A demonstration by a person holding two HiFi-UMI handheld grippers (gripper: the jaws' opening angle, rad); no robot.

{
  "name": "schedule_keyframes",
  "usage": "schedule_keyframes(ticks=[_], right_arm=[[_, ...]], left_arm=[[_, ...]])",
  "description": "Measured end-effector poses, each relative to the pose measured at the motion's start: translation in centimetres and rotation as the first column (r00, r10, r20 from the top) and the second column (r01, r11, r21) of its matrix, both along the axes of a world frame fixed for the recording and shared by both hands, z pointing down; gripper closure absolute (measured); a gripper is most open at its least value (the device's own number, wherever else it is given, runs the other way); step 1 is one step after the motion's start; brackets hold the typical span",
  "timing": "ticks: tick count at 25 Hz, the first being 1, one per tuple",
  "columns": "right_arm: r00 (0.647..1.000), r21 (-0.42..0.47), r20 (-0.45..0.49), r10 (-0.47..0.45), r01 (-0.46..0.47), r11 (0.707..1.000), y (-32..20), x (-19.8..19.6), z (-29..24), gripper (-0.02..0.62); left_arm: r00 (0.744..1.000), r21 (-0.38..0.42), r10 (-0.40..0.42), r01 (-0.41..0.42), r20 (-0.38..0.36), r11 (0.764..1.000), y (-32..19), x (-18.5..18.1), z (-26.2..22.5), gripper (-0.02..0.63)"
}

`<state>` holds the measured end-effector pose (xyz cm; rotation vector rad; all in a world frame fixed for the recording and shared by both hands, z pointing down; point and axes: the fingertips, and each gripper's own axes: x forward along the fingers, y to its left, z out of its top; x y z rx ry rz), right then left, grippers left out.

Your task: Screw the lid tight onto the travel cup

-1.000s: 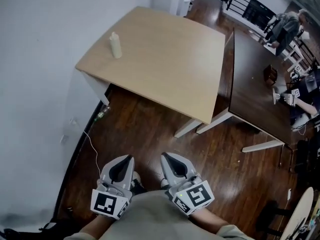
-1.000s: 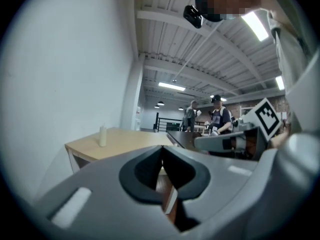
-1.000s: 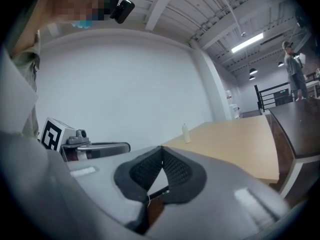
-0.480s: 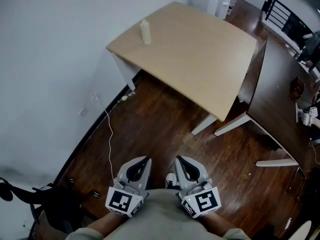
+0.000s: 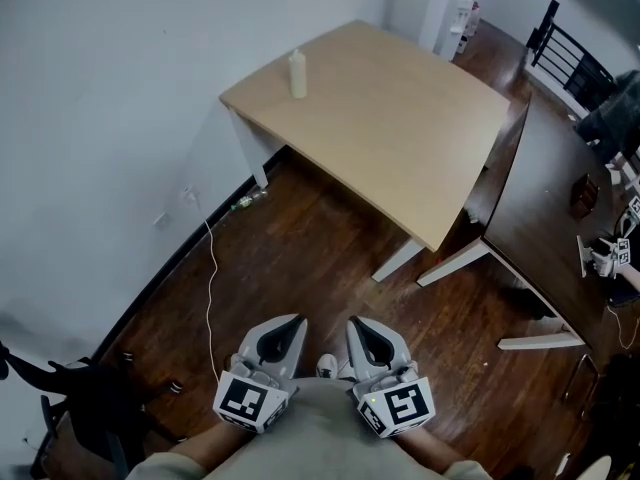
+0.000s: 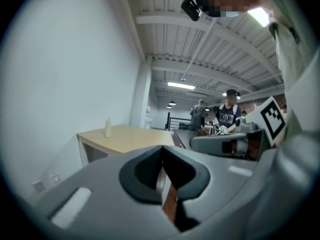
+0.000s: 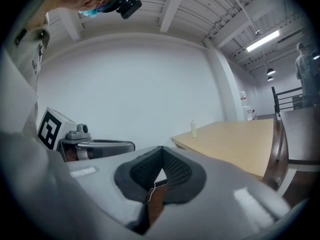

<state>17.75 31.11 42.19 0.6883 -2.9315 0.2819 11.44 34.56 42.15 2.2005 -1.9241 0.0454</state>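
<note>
A small cream travel cup [image 5: 297, 75] with a narrow top stands upright near the far left corner of a light wooden table [image 5: 400, 138]. The cup [image 6: 107, 128] also shows far off in the left gripper view, and the cup [image 7: 193, 129] likewise in the right gripper view. My left gripper [image 5: 296, 321] and right gripper [image 5: 354, 322] hover side by side over the dark wood floor, close to my body and well short of the table. Both are shut with nothing between their jaws. No separate lid is visible.
A dark brown table [image 5: 545, 198] adjoins the light one on the right. A white wall runs along the left, with a white cable [image 5: 209, 278] trailing over the floor below it. Something black [image 5: 80, 408] sits at the bottom left. People stand in the distance [image 6: 229, 115].
In the head view the light table and cup have shifted rightward and the wall side has come into view. Both grippers stayed shut, side by side.
</note>
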Motion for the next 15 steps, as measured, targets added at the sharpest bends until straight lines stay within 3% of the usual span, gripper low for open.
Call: schedule_keyframes(ticks=[5,15], right_arm=[[1.0,0.003,0.004,-0.008,0.008,1.0,0.4,-0.2,0.0,0.597],[1.0,0.002,0.005,0.001,-0.001,1.0,0.8,-0.1,0.0,0.598]], left_arm=[[0.998,-0.011,0.01,-0.009,0.057,1.0,0.8,-0.7,1.5,0.604],[0.998,-0.005,0.03,-0.03,0.054,1.0,0.9,-0.5,1.2,0.604]])
